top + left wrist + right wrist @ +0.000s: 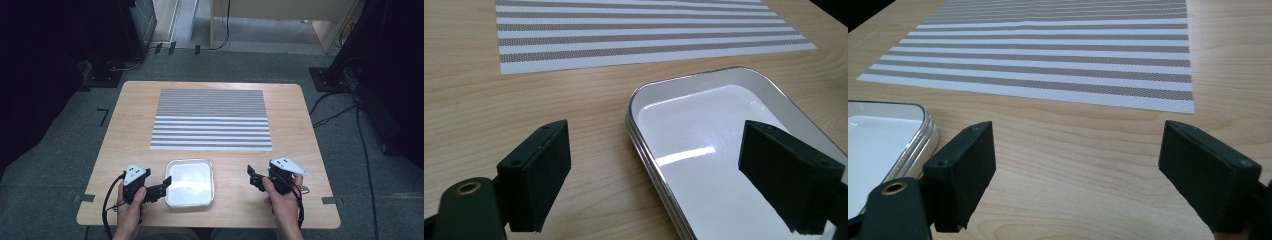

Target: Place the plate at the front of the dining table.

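Right now I've got both grippers low over the near part of the wooden table (130,125), one either side of the white tray (190,183). Tray sits at the near edge, approx centre, just short of the striped placemat (211,120), with a strip of bare wood between them. It's shallow, rounded corners, shiny metal rim, white inside w/ a glare streak across it.

L gripper (162,189) is in my left hand (131,210), right beside the tray's left edge. Jaws are spread wide, nothing in them. From the left gripper view the tray's (704,145) near-left corner lies between the two pads (544,175): one pad over bare wood, the other over the tray's white floor. Can't tell if either pad touches the rim; looks like a gap.

R gripper (254,176) is in my right hand (284,202), a bit clear of the tray's right side, w/ wood showing between. Jaws also wide apart, empty. In the right gripper view just tabletop lies between the pads, the tray's (883,140) corner is off to the left and the placemat (1058,55) lies ahead.
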Demonstrator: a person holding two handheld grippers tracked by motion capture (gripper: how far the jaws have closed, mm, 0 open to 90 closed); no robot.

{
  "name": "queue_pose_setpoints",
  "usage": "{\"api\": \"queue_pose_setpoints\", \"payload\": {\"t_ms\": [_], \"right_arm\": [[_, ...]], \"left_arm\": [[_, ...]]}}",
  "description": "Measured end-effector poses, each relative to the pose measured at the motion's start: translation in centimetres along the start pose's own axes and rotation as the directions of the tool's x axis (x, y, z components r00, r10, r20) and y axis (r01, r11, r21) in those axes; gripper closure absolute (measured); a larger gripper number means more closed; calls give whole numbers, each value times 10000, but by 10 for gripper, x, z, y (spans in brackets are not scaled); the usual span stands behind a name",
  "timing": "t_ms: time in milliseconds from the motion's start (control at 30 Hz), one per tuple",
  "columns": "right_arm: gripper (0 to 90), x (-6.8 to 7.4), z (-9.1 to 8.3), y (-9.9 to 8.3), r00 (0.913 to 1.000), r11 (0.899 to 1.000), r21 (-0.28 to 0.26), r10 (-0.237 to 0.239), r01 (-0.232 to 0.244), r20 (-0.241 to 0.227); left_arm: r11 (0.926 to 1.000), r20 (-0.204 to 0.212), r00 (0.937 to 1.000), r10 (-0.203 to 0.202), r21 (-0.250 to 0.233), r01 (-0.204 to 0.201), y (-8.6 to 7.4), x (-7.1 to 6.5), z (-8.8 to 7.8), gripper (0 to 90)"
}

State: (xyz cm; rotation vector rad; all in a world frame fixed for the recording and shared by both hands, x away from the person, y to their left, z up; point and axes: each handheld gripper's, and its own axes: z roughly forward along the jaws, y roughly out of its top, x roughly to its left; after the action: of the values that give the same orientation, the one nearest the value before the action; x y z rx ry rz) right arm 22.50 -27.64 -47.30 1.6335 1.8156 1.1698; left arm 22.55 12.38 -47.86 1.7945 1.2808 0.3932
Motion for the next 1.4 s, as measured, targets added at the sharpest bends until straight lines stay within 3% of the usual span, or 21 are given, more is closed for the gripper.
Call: {"api": "queue_pose_setpoints", "payload": {"t_ms": [400,733,1200,1300,1400], "right_arm": [[150,16,4,-4,9992,9998,143,-160,165,-363],[146,30,6,-6,9958,9999,-61,-113,108,-905],[155,51,13,-10,9930,9999,70,-125,134,-1178],[167,54,13,-11,9932,9997,39,-219,225,-1142],[193,61,14,-12,9922,9996,-22,-287,286,-1216]], "left_arm": [[9999,148,9998,139,48,-140,-1,-9,4,135],[9996,229,9995,238,147,-242,-3,-13,8,135],[9988,231,9993,300,368,-309,-5,-23,14,148],[9985,137,9995,274,461,-280,-5,-25,15,188],[9988,-183,9996,219,446,-210,-6,-27,16,310]]}}
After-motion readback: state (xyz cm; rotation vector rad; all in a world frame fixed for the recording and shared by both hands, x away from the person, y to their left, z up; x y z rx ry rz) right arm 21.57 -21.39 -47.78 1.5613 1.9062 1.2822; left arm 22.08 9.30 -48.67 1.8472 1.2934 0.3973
